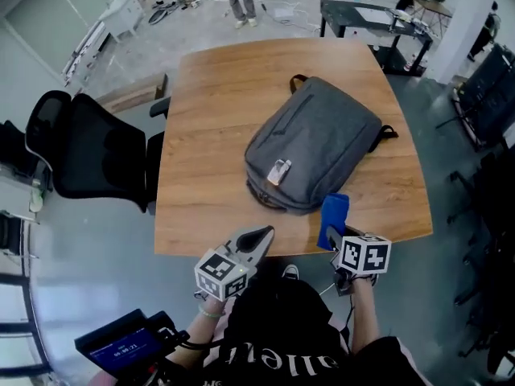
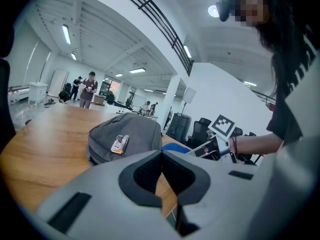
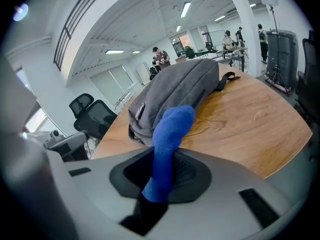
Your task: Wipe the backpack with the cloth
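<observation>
Blue cloth (image 3: 170, 134) — rounded grey backpack (image 1: 322, 139)

The backpack (image 1: 318, 139) lies on the table (image 1: 217, 103), the cloth (image 1: 334, 215) just beside it.

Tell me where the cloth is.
Head view, lower right: the blue cloth is pinched in the right gripper, beside the backpack.

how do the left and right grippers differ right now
The right gripper is shut on the blue cloth; the left gripper is shut on nothing. The right gripper's cloth reaches up beside the backpack; the left gripper sits apart from the backpack, at the near edge of the table. Both carry a marker cube and point toward the backpack.
</observation>
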Motion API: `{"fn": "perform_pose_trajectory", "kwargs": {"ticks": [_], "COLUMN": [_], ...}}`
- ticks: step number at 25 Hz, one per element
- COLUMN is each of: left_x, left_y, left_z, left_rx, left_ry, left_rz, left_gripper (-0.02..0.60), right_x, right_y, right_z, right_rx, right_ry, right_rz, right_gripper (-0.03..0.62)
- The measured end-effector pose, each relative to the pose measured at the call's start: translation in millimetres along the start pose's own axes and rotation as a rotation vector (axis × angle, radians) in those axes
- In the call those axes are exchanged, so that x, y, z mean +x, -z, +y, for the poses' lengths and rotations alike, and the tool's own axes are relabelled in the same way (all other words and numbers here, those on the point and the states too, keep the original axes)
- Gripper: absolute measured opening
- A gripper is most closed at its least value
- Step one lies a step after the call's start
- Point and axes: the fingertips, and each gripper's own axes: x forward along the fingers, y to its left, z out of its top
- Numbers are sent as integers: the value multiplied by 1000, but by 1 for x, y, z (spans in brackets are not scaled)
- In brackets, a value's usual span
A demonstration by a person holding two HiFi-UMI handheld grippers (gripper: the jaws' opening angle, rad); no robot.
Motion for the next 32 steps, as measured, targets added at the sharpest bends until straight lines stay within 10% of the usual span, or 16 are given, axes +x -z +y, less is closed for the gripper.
{"fn": "perform_pose_trajectory", "kwargs": {"ticks": [16, 32], "left_x": [-22, -123], "left_y": [20, 10], "left_z": [0, 49], "left_rx": [5, 58], "left_ry": [-62, 87], "left_rz": [-6, -3], "left_gripper": [-3, -3], "right_x": [6, 18], "right_y": [42, 73], "right_z": [59, 186], "right_rx": [-106, -83], "right_ry": [-174, -74], "right_rz": [-9, -98], "right_gripper": [78, 78]}}
